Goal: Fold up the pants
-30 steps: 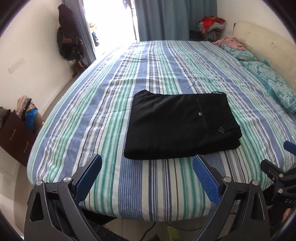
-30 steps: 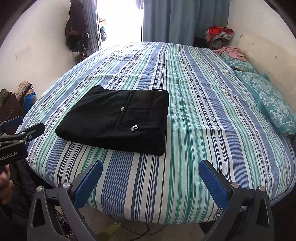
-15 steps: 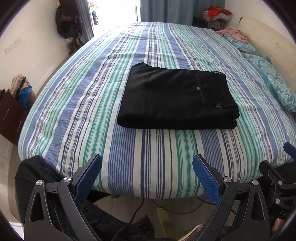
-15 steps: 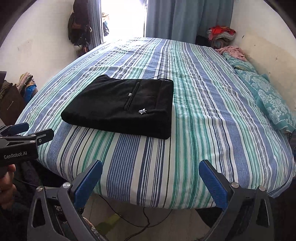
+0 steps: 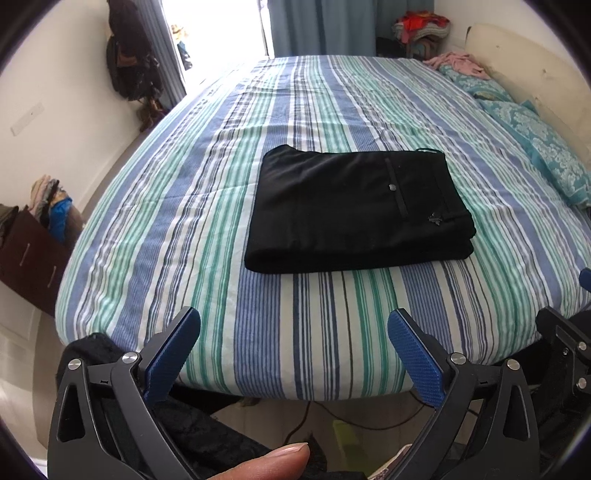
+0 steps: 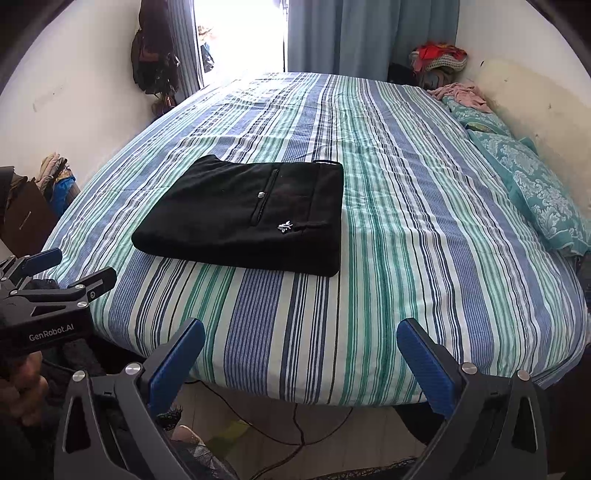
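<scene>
The black pants lie folded into a flat rectangle on the striped bed, with a back pocket button and a small white logo on top. They also show in the right wrist view. My left gripper is open and empty, held off the bed's near edge, well short of the pants. My right gripper is open and empty too, off the same edge and right of the pants. The left gripper also shows at the left edge of the right wrist view.
Teal patterned pillows lie along the bed's right side by the headboard. A dark wooden dresser with clothes on it stands left of the bed. Cables lie on the floor under the bed's edge. A curtain hangs at the back.
Both grippers have drawn back from the bed and lifted a little, so the bed edge and floor show more. The pants have not moved. Both grippers stay open.
</scene>
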